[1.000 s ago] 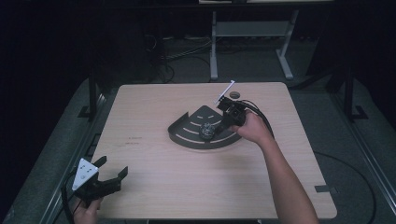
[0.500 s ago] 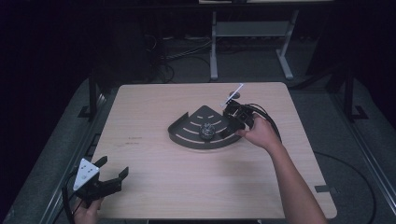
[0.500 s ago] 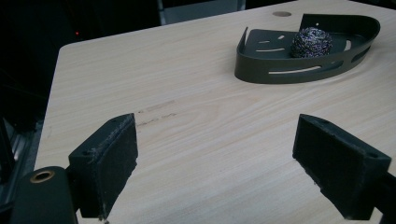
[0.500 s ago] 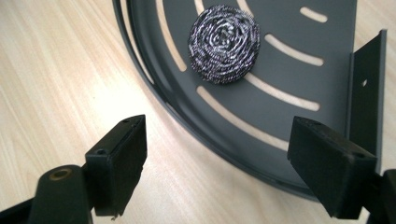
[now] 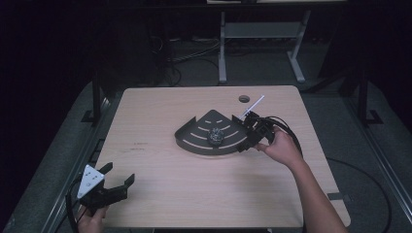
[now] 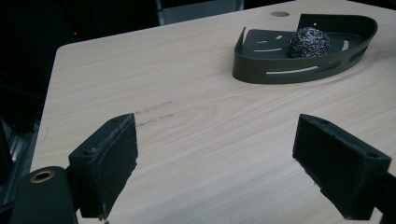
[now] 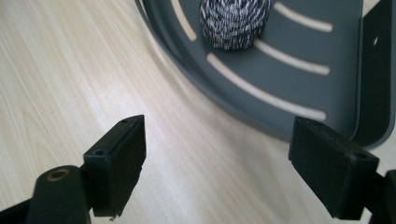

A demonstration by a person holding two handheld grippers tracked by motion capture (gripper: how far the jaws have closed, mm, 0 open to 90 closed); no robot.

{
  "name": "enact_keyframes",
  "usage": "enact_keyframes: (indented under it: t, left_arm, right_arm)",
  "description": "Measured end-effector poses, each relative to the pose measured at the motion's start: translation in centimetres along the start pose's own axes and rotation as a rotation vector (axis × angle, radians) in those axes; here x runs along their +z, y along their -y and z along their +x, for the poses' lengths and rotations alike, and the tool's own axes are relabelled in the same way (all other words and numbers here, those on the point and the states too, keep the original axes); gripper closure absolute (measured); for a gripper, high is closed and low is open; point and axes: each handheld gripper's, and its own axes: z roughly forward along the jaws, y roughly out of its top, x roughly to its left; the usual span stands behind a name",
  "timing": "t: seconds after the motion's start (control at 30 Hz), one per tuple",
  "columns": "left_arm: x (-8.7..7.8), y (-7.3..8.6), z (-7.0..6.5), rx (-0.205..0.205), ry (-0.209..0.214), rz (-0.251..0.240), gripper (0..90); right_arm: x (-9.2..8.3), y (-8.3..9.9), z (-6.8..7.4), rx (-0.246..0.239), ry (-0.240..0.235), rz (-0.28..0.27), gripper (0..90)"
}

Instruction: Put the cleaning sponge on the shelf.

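A dark quarter-round tray (image 5: 194, 141) lies mid-table with a steel-wool ball (image 5: 215, 135) inside it. My right gripper (image 5: 247, 134) sits just off the tray's right edge, pointing at it. Its jaws have just been opening and are open, with nothing between them. In the right gripper view the ball (image 7: 235, 21) rests on the slotted tray floor (image 7: 299, 84) beyond the right gripper (image 7: 217, 163), over bare wood. My left gripper (image 5: 118, 174) rests open at the table's front left corner. In the left gripper view the left gripper (image 6: 215, 158) is far short of the tray (image 6: 280, 74) and ball (image 6: 308, 42).
A round cable hole (image 5: 244, 98) is set in the table behind the tray. A metal frame (image 5: 262, 34) stands on the floor beyond the far edge. Black cable (image 5: 291, 141) loops over the person's right hand. Bare wood lies between the two grippers.
The right gripper has drawn back to the right, from over the tray to just off its right edge. The ball stays in the tray. The left gripper has not moved.
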Motion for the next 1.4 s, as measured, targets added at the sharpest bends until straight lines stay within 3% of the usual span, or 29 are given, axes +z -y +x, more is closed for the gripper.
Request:
enact_keyframes:
  t: [1.4]
  left_arm:
    - [0.1, 0.0, -0.3, 0.006, 0.005, 0.005, 13.2]
  right_arm:
    - [-2.3, 11.7, 0.2, 0.099, 0.027, -0.068, 18.1]
